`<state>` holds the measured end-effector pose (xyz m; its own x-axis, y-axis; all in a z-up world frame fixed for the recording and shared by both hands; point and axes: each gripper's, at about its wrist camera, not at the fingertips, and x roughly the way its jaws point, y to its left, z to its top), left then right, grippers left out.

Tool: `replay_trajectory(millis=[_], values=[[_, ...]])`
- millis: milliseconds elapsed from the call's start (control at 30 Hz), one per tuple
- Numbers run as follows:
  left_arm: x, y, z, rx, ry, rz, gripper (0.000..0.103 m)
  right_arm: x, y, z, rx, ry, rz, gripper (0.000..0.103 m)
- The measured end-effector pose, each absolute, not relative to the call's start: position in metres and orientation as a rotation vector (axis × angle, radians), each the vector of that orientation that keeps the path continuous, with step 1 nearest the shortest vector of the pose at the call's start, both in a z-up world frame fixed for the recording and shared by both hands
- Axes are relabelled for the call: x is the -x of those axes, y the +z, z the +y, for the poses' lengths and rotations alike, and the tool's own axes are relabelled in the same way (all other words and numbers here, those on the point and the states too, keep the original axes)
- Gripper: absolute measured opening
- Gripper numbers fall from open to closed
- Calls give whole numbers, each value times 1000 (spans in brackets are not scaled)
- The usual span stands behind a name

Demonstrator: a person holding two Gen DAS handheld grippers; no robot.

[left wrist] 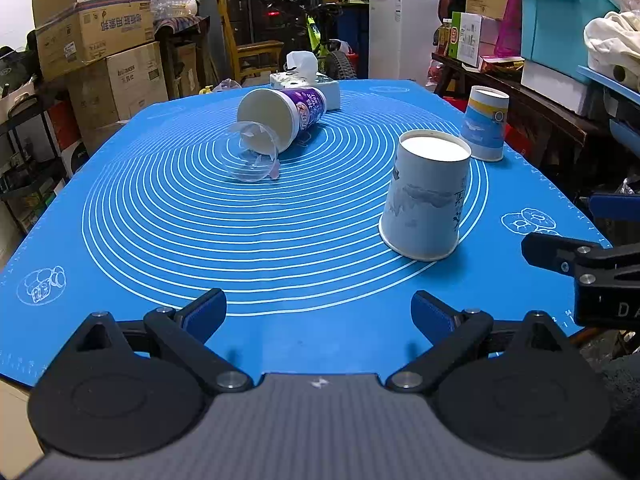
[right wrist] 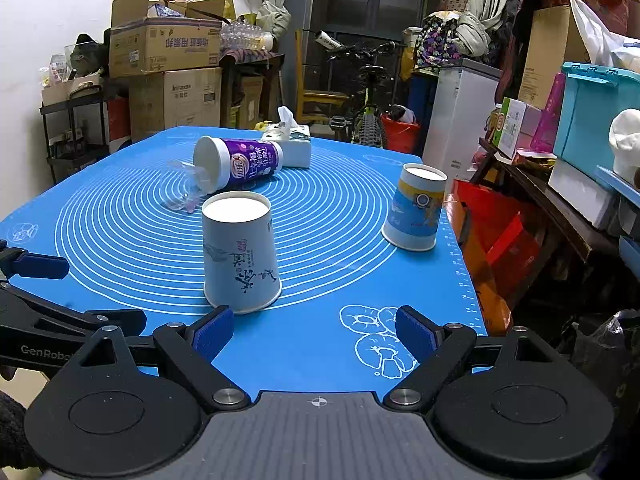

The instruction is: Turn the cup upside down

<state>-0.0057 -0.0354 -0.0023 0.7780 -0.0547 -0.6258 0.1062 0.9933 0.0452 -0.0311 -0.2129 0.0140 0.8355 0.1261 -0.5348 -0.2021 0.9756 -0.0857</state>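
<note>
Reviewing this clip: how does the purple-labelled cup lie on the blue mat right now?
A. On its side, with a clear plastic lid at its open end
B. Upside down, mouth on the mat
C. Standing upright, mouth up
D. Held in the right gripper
A: the purple-labelled cup lies on its side on the blue mat, with the clear plastic lid at its open end; both grippers, left gripper and right gripper, are open and empty.

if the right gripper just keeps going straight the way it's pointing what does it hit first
Probably nothing soon. The open right gripper points over bare blue mat, between the near upside-down paper cup and the blue-and-yellow cup. The near cup sits just left of that line; depth is unclear.
</note>
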Motion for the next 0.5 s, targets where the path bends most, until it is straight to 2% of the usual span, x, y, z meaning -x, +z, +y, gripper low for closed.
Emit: replay_trajectory(millis=[500], values=[[5, -3, -35, -79, -88, 677, 98, 32, 14, -211, 139, 171, 561, 89]])
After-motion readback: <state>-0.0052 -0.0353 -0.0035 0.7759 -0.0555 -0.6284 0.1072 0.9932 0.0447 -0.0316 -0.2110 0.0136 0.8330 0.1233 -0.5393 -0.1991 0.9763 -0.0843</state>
